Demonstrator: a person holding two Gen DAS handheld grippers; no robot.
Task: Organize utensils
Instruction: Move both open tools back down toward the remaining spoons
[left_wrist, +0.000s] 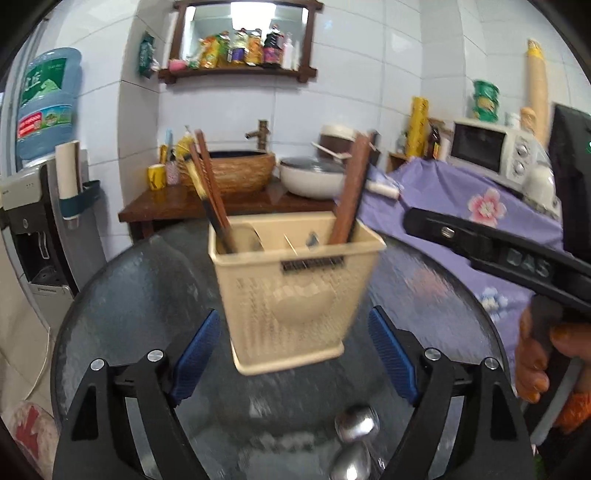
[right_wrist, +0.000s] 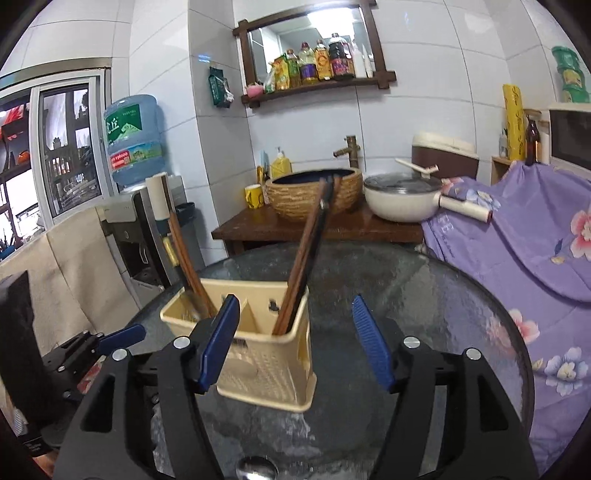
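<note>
A cream plastic utensil holder (left_wrist: 295, 295) (right_wrist: 266, 365) stands on the round glass table (left_wrist: 140, 295) (right_wrist: 424, 314). Brown chopsticks (left_wrist: 210, 192) (right_wrist: 184, 266) lean out of its left compartment, and another bundle (left_wrist: 351, 195) (right_wrist: 303, 266) out of its right one. My left gripper (left_wrist: 293, 317) is open, its blue pads (left_wrist: 199, 350) either side of the holder's base and clear of it. Two metal spoons (left_wrist: 356, 424) lie on the glass just below it. My right gripper (right_wrist: 291, 306) is open and empty near the holder's right side; a spoon (right_wrist: 256, 470) shows at the bottom edge.
Behind the table a wooden stand (right_wrist: 258, 227) carries a woven basin (right_wrist: 314, 192) and a white pan (right_wrist: 402, 203). A water dispenser (left_wrist: 40, 229) stands on the left. On the right is a purple floral cloth (right_wrist: 535, 251), with a microwave (left_wrist: 491, 147) beyond it.
</note>
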